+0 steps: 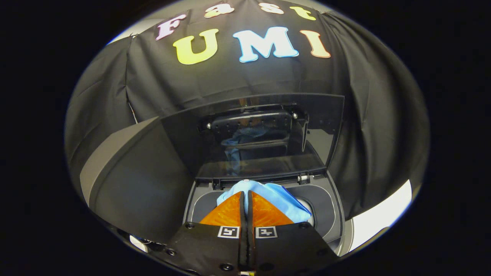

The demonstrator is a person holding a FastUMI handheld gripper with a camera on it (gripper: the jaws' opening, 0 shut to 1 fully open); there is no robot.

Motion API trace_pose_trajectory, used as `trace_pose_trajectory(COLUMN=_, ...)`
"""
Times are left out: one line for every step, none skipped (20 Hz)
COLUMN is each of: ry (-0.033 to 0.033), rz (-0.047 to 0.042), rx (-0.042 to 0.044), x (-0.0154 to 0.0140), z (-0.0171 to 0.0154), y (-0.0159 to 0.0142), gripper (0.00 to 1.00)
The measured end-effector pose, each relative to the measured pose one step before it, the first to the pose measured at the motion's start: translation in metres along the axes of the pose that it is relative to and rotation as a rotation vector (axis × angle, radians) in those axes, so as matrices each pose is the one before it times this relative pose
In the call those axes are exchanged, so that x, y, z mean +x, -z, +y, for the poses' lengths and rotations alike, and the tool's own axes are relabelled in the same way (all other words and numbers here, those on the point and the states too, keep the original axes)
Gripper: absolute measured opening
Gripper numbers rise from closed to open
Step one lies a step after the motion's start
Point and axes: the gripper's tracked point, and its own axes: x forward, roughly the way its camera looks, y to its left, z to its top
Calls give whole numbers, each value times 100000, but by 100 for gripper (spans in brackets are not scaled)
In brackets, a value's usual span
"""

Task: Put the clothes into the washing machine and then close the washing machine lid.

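A light blue cloth (278,199) bunches at the tips of my gripper (245,192) and spreads out to the right beyond them. The fingers are pressed together with a fold of the cloth pinched between them. The cloth hangs over the round drum opening of the dark grey top-loading washing machine (330,209), right below the fingers. The machine's dark glass lid (268,134) stands upright behind the opening, hinged at the back, and it mirrors the blue cloth. How far the cloth reaches into the drum is hidden by the fingers.
A dark grey panel (142,180) rises to the left of the machine. The booth's black cloth wall (364,126) hangs close behind and to the right. A pale floor strip (378,218) shows beside the machine's right side.
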Motion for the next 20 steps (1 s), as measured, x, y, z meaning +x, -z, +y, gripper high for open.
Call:
trace_pose_trajectory(ry=534, rz=1015, rx=-87, x=369, z=-276, y=518, gripper=1)
trace_pose_trajectory(ry=477, rz=1221, rx=-78, x=431, z=-167, y=506, gripper=1)
trace_pose_trajectory(ry=368, rz=1020, rx=88, x=118, z=-115, y=528, gripper=1)
trace_pose_trajectory(ry=504, rz=938, rx=231, x=294, z=-109, y=404, gripper=1)
trace_pose_trajectory(ry=525, rz=1036, rx=172, x=289, z=-225, y=485, gripper=1)
trace_pose_trajectory(ry=698, rz=1183, rx=27, x=306, z=-151, y=681, gripper=1)
trace_pose_trajectory(ry=521, rz=1302, rx=37, x=233, z=-131, y=537, gripper=1)
trace_pose_trajectory(ry=487, rz=1194, rx=302, x=147, z=-171, y=600, gripper=1)
trace_pose_trajectory(ry=523, rz=945, rx=273, x=79, z=-230, y=573, gripper=1)
trace_pose_trajectory(ry=435, rz=754, rx=21, x=73, z=-202, y=414, gripper=1)
trace_pose_trajectory(ry=298, rz=724, rx=-56, x=13, z=-108, y=522, gripper=1)
trace_pose_trajectory(ry=80, rz=991, rx=-178, x=179, z=-23, y=470, gripper=1)
trace_pose_trajectory(ry=-373, rz=1081, rx=-259, x=91, z=82, y=567, gripper=2)
trace_pose_trajectory(ry=-795, rz=923, rx=-580, x=-82, z=187, y=401, gripper=4)
trace_pose_trajectory(ry=-300, rz=-19, rx=-753, x=-96, z=54, y=260, gripper=7)
trace_pose_trajectory(ry=436, rz=-406, rx=-1627, x=-21, z=12, y=2, gripper=11)
trace_pose_trajectory(ry=295, rz=-328, rx=-1650, x=-44, z=17, y=71, gripper=28)
trace_pose_trajectory(ry=325, rz=-104, rx=-1828, x=104, z=34, y=29, gripper=45)
trace_pose_trajectory(ry=487, rz=-142, rx=-1709, x=44, z=-12, y=186, gripper=63)
trace_pose_trajectory(ry=375, rz=-490, rx=-877, x=-63, z=58, y=-224, gripper=80)
